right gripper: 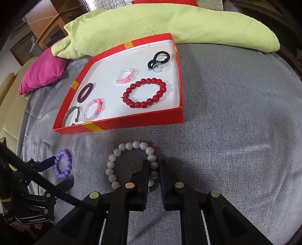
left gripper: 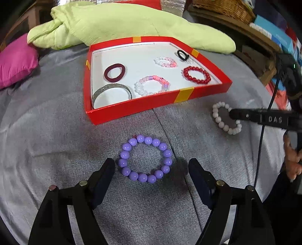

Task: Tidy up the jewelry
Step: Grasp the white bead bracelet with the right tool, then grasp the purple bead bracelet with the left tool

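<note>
A purple bead bracelet lies on the grey cloth, between and just ahead of my open left gripper; it also shows in the right wrist view. A white bead bracelet lies on the cloth; my right gripper is shut on its right side. It also shows in the left wrist view. The red tray holds a red bead bracelet, two pink-clear bracelets, a maroon hair tie, a black hair tie and a silver bangle.
A lime-green cushion lies behind the tray and a magenta pillow at far left. Shelves with boxes and a wicker basket stand at the right. The left gripper shows at lower left of the right wrist view.
</note>
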The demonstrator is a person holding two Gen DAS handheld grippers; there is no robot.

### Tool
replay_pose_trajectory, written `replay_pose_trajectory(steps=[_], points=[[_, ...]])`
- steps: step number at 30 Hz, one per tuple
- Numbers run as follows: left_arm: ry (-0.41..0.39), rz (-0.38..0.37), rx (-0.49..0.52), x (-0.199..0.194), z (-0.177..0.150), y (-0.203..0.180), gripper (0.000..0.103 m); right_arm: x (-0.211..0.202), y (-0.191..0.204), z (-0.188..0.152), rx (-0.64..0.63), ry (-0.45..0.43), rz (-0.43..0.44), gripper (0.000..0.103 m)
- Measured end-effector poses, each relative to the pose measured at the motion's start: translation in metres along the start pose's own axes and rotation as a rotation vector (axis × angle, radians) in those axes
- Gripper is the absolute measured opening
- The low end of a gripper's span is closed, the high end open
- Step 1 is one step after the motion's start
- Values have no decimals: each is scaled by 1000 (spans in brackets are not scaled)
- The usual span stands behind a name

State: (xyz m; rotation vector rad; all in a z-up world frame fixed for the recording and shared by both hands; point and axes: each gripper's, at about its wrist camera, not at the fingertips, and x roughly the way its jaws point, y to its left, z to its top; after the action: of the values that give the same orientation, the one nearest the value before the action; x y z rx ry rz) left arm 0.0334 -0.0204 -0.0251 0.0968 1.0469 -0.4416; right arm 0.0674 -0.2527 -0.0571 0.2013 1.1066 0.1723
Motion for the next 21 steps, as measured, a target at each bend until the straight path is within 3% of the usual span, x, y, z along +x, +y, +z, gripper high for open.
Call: replay_pose_trajectory(steps=[5, 15, 21], points=[[-8, -11, -24, -1, 1, 1, 80, -1, 0, 0, 7, 0, 3, 14], [1, 62, 22, 5, 3, -8, 80, 1, -4, -1, 27, -14, 24, 16], [7, 72, 27, 6, 3, -9, 80, 2, 3, 1, -8, 34, -16, 16]])
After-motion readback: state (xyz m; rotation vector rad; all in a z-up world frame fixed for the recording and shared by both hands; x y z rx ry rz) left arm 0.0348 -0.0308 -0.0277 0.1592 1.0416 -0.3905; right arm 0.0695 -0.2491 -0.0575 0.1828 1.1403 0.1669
